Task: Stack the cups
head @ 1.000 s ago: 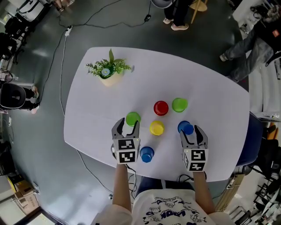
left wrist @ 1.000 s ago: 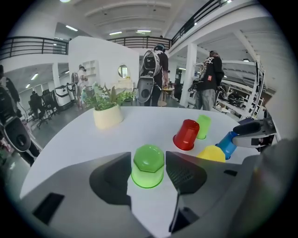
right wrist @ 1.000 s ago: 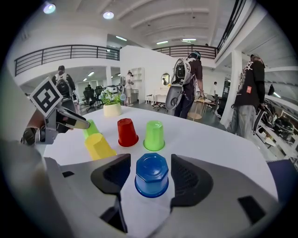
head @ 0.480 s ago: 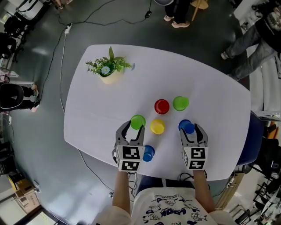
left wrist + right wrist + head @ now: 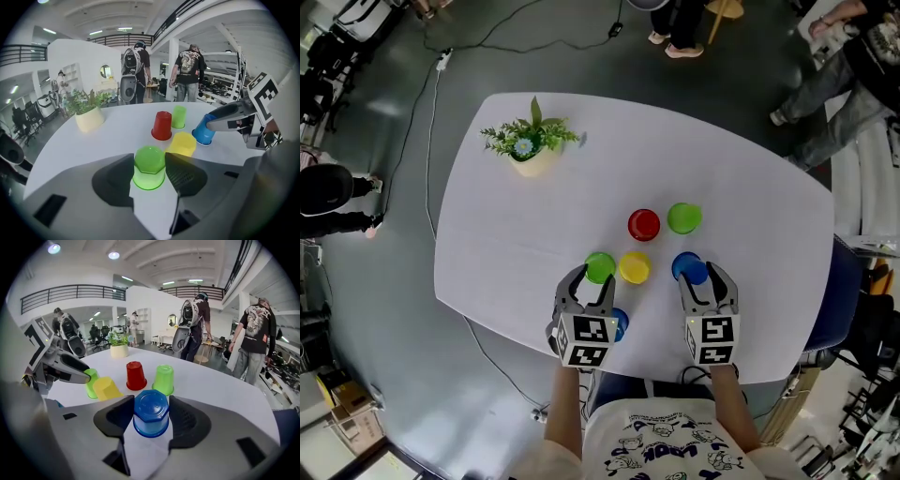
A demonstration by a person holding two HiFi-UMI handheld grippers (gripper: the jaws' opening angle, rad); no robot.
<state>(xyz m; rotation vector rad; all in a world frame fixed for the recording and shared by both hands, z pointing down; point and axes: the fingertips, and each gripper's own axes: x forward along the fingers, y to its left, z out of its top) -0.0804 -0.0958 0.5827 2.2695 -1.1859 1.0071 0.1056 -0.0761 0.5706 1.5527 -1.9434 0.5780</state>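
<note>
Several upturned cups stand on the white table [image 5: 516, 234]. My left gripper [image 5: 592, 276] is shut on a light green cup [image 5: 600, 266], whose base rests on the table just left of a yellow cup [image 5: 634, 267]. In the left gripper view both pads press that green cup [image 5: 149, 167]. My right gripper [image 5: 705, 281] has its jaws closing on a blue cup [image 5: 688, 268], and the pads touch its sides [image 5: 151, 414]. A red cup [image 5: 643, 225] and a second green cup [image 5: 683, 218] stand farther back. A second blue cup [image 5: 618, 324] is partly hidden beside the left gripper.
A potted plant [image 5: 528, 150] stands at the table's far left. The table's near edge [image 5: 647, 375] runs just behind both grippers. People stand beyond the far side [image 5: 187, 70], and a cable [image 5: 431, 112] lies on the floor at left.
The left gripper has closed on the green cup and slid it right, next to the yellow cup. The right gripper's jaws have drawn in around the blue cup.
</note>
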